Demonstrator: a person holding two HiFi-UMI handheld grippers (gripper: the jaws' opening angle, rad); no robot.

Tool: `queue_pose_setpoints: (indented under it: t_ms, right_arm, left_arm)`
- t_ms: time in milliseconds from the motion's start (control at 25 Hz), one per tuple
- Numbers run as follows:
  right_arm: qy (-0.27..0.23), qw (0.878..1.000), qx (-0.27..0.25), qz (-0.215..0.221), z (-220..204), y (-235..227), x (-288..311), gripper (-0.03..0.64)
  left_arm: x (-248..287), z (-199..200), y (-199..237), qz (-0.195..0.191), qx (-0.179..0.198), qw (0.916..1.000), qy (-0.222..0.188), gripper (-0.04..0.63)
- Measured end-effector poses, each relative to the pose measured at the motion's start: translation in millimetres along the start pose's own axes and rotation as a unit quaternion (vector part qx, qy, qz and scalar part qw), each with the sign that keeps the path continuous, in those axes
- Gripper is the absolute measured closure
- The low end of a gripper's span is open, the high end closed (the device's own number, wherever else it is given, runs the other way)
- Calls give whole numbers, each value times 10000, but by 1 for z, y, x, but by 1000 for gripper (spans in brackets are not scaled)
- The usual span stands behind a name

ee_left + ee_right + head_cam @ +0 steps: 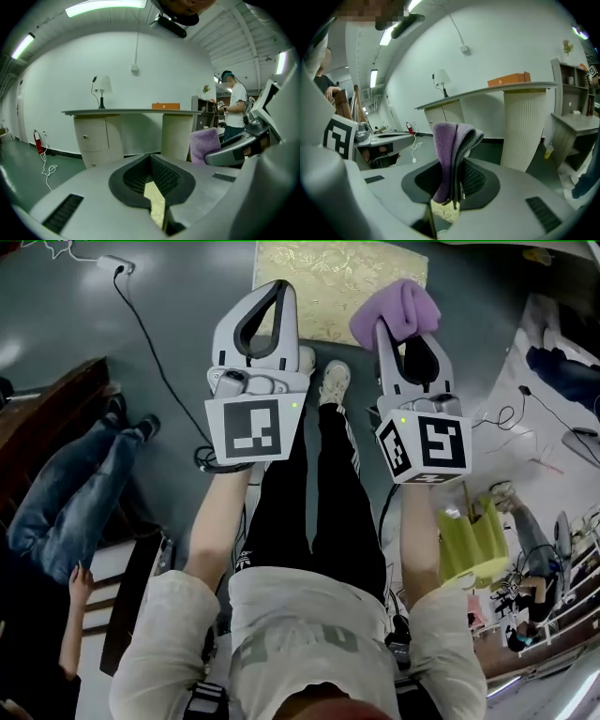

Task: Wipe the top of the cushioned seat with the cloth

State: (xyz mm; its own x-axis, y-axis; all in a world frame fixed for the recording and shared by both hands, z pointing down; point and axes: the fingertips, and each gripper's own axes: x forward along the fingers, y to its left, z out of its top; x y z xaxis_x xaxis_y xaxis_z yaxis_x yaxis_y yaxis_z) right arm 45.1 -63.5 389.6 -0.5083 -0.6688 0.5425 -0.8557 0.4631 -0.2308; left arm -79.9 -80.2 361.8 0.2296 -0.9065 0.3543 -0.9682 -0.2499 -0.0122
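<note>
The cushioned seat (337,282) has a gold patterned top and lies at the top of the head view, just beyond both grippers. My right gripper (396,332) is shut on a folded purple cloth (398,307), which bunches above its fingertips over the seat's right corner. In the right gripper view the cloth (450,150) stands up from the pinched jaws of the gripper (457,187), and a bit of the seat (446,211) shows below. My left gripper (279,289) is shut on nothing, hovering at the seat's near edge. Through its loop the left gripper view shows the seat (157,201); the cloth (205,143) is at right.
My white shoes (335,381) stand on the grey floor below the seat. A seated person in jeans (66,484) is at left, and a black cable (150,343) runs across the floor. Ahead stands a counter (131,112) with a lamp and an orange box (165,106).
</note>
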Motion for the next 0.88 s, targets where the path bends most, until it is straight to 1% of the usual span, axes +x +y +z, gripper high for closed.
queue_pose_setpoints:
  t_ms: [120,240,360,480,640,880]
  right_arm:
    - [140,9999,10,21,-25,-5,11,523]
    - [307,9995,105,36,-41,-9,19,523]
    - [419,9990,129,53,-46,-15,24,523]
    - [453,9989,122,63,-50,-13,20,523]
    - [498,9987,105,74,-54,-10,25,523]
    - [530,9985,75,98,-58,-7,33,523]
  left_arm:
    - [7,-26,-6,-15,-39,9999,108,589]
    - [14,-38,-8,5,-53,9997,237,589]
    - [21,-39,-12,-5,-42,9995,325,589]
    - [18,-37,-13,-11,-40,9995,313,589]
    - [18,-39,-9,15,-138,9994,311,589]
    - [18,-43,-5,-5,-37,9995,317,589]
